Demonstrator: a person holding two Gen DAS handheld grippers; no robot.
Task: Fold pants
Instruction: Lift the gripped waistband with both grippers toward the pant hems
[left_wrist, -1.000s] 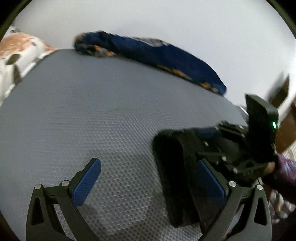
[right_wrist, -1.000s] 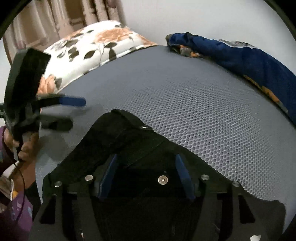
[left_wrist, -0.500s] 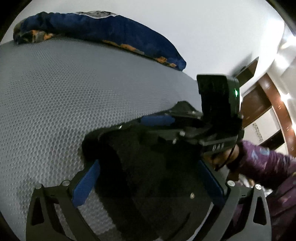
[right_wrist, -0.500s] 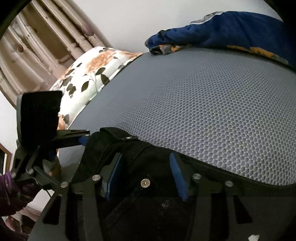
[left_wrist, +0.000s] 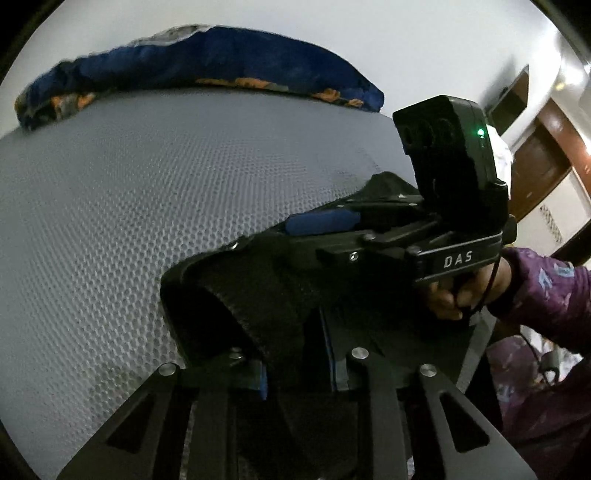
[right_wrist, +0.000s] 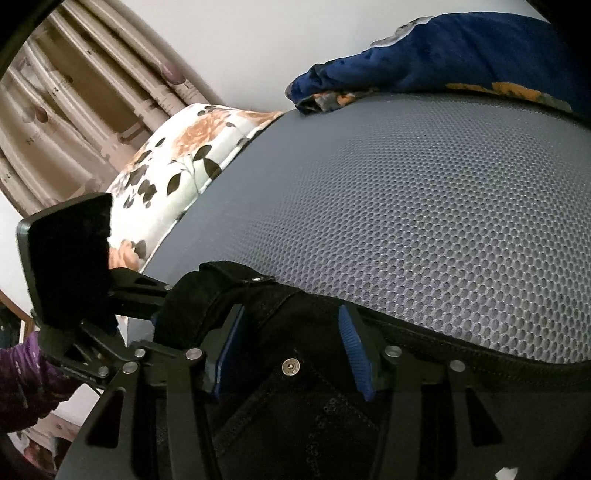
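- The pants (right_wrist: 317, 413) are black denim, lying at the near edge of the grey mesh mattress (right_wrist: 424, 206), with the waistband toward the far side and the metal button (right_wrist: 291, 367) showing.
- They look soft and limp but fairly heavy; the thick waistband is the firmest part, so it is the best place to hold.
- The left gripper (left_wrist: 299, 354) has just been closing and now pinches the waistband corner (left_wrist: 236, 295) between its blue pads.
- The right gripper (right_wrist: 291, 350) straddles the waistband by the button, its jaws half apart; whether the pads press the cloth I cannot tell.
- The waistband runs left to right between the two grippers. The legs are out of view, so I judge the long axis runs toward the person, over the near edge.
- A blue blanket (left_wrist: 207, 59) lies at the far edge.
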